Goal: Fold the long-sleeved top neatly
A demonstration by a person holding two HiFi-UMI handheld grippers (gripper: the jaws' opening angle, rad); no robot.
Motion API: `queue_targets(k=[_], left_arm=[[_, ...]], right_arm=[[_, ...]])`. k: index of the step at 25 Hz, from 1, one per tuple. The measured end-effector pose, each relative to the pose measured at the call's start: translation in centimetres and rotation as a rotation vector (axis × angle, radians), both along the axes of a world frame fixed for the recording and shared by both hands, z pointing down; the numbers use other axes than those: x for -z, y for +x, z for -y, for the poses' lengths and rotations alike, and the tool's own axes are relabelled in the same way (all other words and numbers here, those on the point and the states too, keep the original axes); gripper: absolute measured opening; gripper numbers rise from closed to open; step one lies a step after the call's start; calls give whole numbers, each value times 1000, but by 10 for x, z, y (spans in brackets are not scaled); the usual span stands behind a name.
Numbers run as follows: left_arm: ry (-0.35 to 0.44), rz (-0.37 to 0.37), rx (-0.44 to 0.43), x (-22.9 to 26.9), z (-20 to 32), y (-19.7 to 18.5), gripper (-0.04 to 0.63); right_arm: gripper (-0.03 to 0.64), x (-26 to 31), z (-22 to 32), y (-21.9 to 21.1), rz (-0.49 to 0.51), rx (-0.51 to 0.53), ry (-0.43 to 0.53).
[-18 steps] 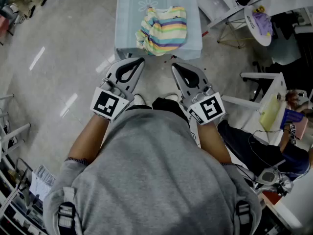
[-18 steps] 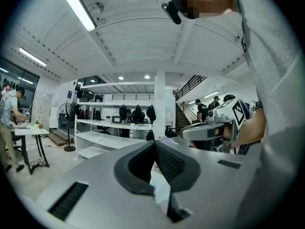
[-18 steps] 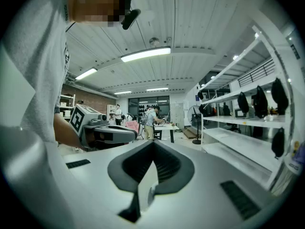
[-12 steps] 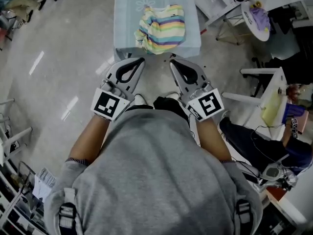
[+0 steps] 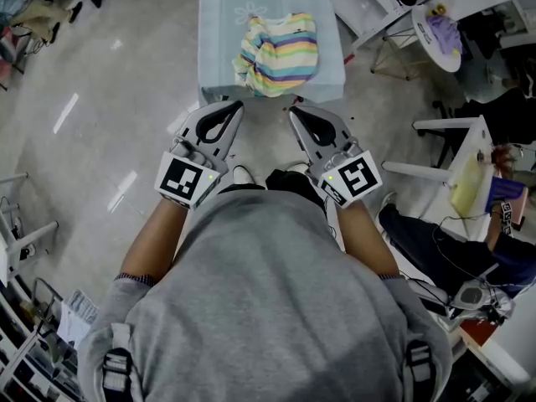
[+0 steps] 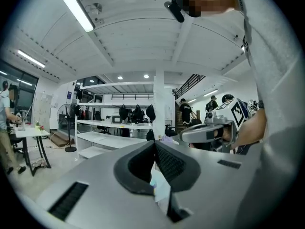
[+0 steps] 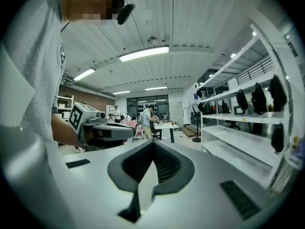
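Top (image 5: 278,53) crumpled in heap on counter (image 5: 219,32), toward front edge, mid-width. Left claw (image 5: 235,105) and right claw (image 5: 295,112) both closed, empty, held just short of front edge. Top dead ahead between them; both about equally near. Long axis unreadable.

Pale blue table (image 5: 218,23), round white table (image 5: 425,32) right, fan (image 6: 71,113) beside shelves (image 6: 112,124).

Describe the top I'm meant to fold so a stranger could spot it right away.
In the head view, find the pale blue square table standing alone on the shiny grey floor. The long-sleeved top lies crumpled on its near half. Nothing else nearby has pastel rainbow stripes.
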State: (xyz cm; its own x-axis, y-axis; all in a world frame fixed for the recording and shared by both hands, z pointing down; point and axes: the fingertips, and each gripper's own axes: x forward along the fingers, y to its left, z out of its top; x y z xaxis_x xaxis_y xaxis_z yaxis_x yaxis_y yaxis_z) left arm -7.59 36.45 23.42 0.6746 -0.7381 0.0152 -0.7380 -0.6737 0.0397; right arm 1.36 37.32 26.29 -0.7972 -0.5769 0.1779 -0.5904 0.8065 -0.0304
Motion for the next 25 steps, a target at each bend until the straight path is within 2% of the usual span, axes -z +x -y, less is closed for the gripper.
queue_targets(k=[8,9,13,15,18,21,25], left_arm=[[-3,-13,6,8,-5,0,20],[-10,-9,9,7,-6,-1,25],[-12,-24,-23,3,-8,1,207],[-14,-32,-29,1,-9,0,272],[-20,-41,-35,-1,-11,-5,302],[-41,-34,-27,5,-11,-5,313],[-36,-6,2,1,-13,-12,313]], right_arm=[[9,0,-1,5,-19,5,-12],[36,1,-1,5,-19,1,-6],[241,0,-1,4,-6,20,-10],[314,0,-4,1,-6,40,-13],[403,-3,-7,-3,-16,53,-22],[443,-4,-5,-3,-23,43,-29],[449,-4,-6,-1,-32,28,-24]])
